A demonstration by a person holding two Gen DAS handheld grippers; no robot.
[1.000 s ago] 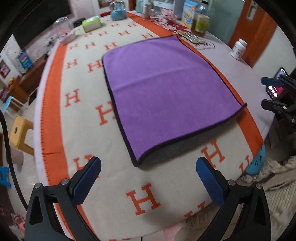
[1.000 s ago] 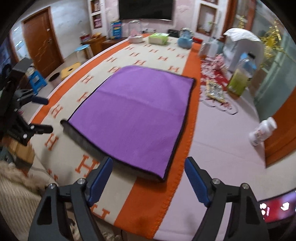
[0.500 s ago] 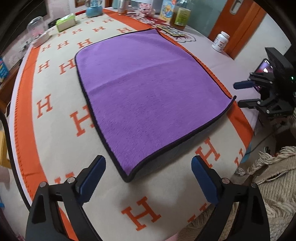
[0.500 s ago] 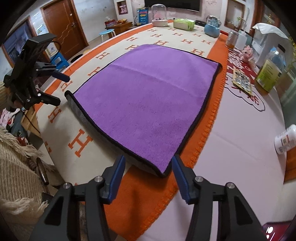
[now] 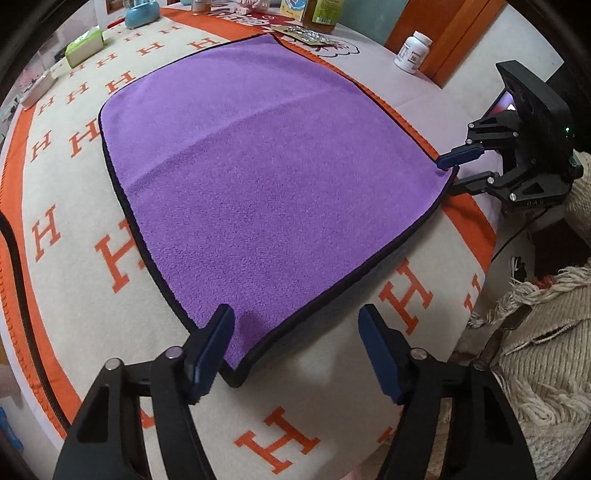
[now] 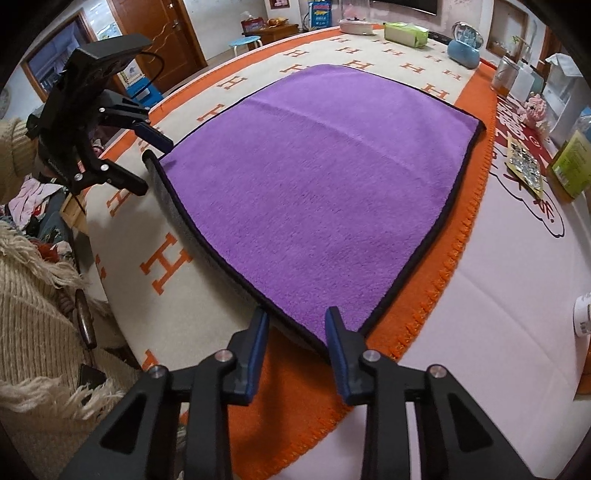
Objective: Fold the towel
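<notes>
A purple towel (image 5: 266,177) with a black hem and grey underside lies flat on the H-patterned cloth; it also shows in the right wrist view (image 6: 325,192). My left gripper (image 5: 295,325) is open, its jaws either side of the towel's near left corner, one finger over the purple edge. My right gripper (image 6: 297,326) is open but narrower, its jaws astride the towel's near right corner. The right gripper shows in the left wrist view (image 5: 452,173) at that corner. The left gripper shows in the right wrist view (image 6: 149,166) at the other near corner.
An orange-bordered cream cloth (image 5: 74,221) covers the table. A white pill bottle (image 5: 413,51), a green tissue pack (image 6: 405,30), a blue clock (image 6: 464,47), a yellow-green bottle (image 6: 574,162) and blister packs (image 6: 524,166) stand beyond the towel. A knitted sweater (image 6: 33,295) is at the near edge.
Both grippers have moved forward and down to the towel's near corners. The right gripper's jaws have narrowed around its corner. The towel itself has not moved.
</notes>
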